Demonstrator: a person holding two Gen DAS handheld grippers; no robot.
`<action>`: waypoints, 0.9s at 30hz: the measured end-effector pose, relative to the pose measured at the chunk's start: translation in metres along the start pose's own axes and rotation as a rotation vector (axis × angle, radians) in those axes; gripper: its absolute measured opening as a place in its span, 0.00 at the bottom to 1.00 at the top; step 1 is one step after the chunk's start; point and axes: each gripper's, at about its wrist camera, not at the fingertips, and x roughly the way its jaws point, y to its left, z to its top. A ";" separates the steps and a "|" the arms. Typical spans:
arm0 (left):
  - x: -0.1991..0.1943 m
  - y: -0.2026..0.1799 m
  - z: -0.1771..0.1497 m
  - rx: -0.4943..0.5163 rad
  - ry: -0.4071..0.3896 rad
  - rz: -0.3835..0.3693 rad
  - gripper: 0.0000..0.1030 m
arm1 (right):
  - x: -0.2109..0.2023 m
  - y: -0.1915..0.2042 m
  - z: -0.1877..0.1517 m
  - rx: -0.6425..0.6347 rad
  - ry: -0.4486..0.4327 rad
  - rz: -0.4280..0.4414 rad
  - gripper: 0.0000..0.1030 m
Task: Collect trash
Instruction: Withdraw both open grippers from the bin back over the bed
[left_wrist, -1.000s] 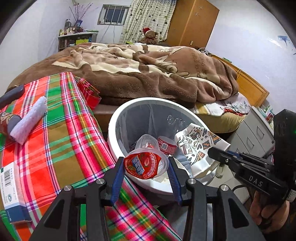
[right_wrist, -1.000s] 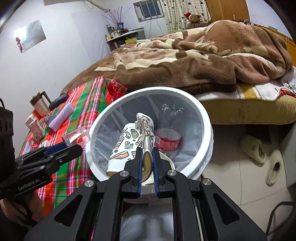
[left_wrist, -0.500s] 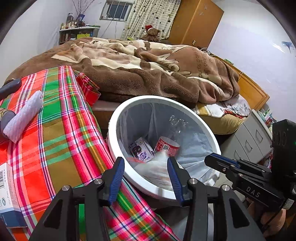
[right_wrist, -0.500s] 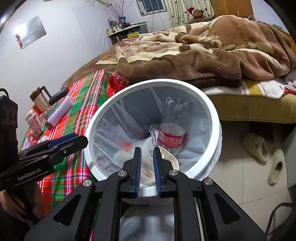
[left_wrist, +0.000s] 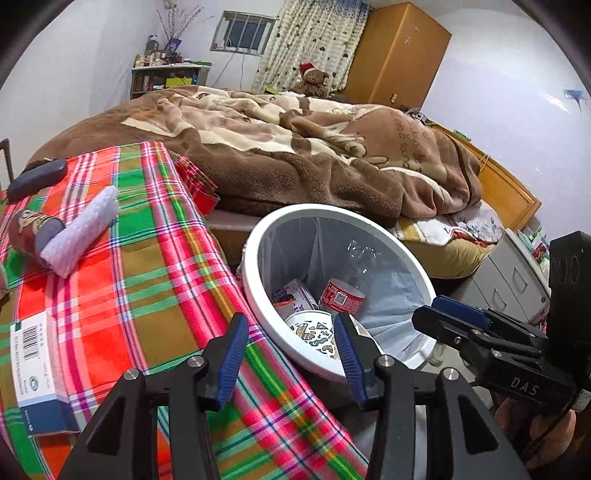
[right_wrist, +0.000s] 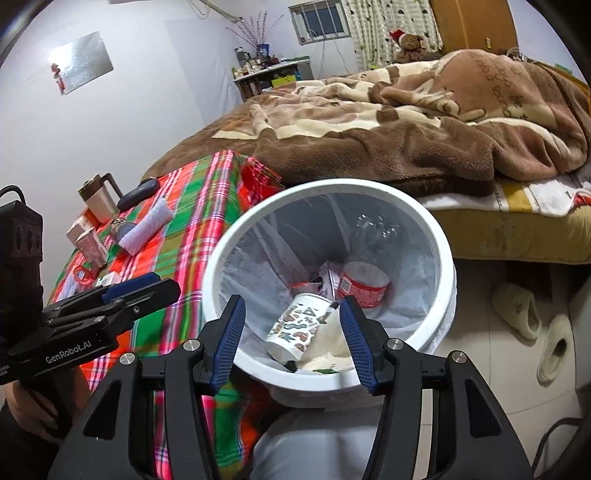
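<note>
A white trash bin (left_wrist: 258, 236) (right_wrist: 439, 236) with a clear liner stands between the plaid table and the bed. Inside lie a patterned paper cup (right_wrist: 297, 326) (left_wrist: 314, 334), a red-labelled clear bottle (right_wrist: 364, 282) (left_wrist: 341, 295) and a small carton (left_wrist: 293, 291). My left gripper (left_wrist: 291, 356) is open and empty, above the bin's near rim and the table edge. My right gripper (right_wrist: 293, 338) is open and empty, just above the bin's near rim; it also shows in the left wrist view (left_wrist: 448, 317).
The plaid-covered table (left_wrist: 147, 280) holds a white rolled cloth (left_wrist: 83, 230), a brown can (left_wrist: 26, 229), a blue-white box (left_wrist: 37, 373), a dark case (left_wrist: 37, 179), a mug (right_wrist: 98, 195) and small boxes (right_wrist: 86, 240). A bed with a brown blanket (left_wrist: 314, 155) lies behind. Slippers (right_wrist: 517, 310) lie on the floor.
The left gripper let go of the red-lidded plastic cup and the right gripper opened and dropped the patterned paper cup; both now lie in the bin. The grippers have drawn back slightly.
</note>
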 end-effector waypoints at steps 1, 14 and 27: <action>-0.004 0.001 -0.001 -0.004 -0.008 -0.008 0.47 | 0.000 0.001 0.001 -0.004 -0.002 0.000 0.53; -0.041 0.017 -0.016 -0.016 -0.049 0.037 0.47 | -0.005 0.025 -0.001 -0.060 -0.006 0.027 0.53; -0.071 0.040 -0.036 -0.050 -0.081 0.111 0.47 | -0.007 0.053 -0.006 -0.124 -0.017 0.066 0.53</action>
